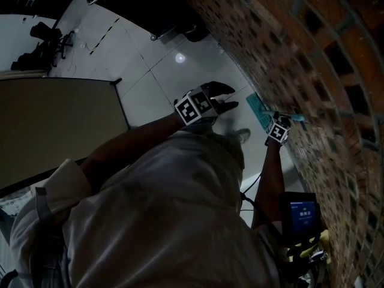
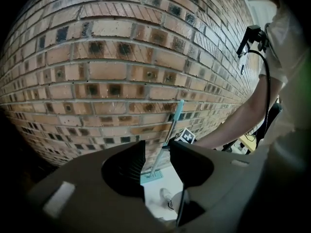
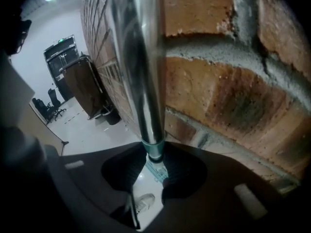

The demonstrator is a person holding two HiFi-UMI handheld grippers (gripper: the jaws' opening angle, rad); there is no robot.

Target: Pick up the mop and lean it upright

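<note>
The mop stands upright against the brick wall [image 2: 107, 72], its teal head [image 2: 151, 177] on the white floor and its thin handle [image 2: 167, 135] rising along the bricks. In the right gripper view the metal handle [image 3: 138, 57] runs down between the jaws of my right gripper [image 3: 154, 154], which is shut on it at a teal collar, close to the wall. From the head view that gripper [image 1: 287, 122] sits at the wall above the mop head [image 1: 261, 110]. My left gripper [image 2: 156, 154] is open and holds nothing, some way back from the mop; the head view has it [image 1: 231, 98] at centre.
The brick wall [image 1: 312, 59] fills the right side. A large brown board [image 1: 60, 125] lies at the left, black chairs [image 1: 45, 41] stand far off, and a dark cabinet [image 3: 90, 89] lines the wall. The person's shoe [image 2: 166, 195] stands near the mop head. A small screen [image 1: 300, 215] hangs at the hip.
</note>
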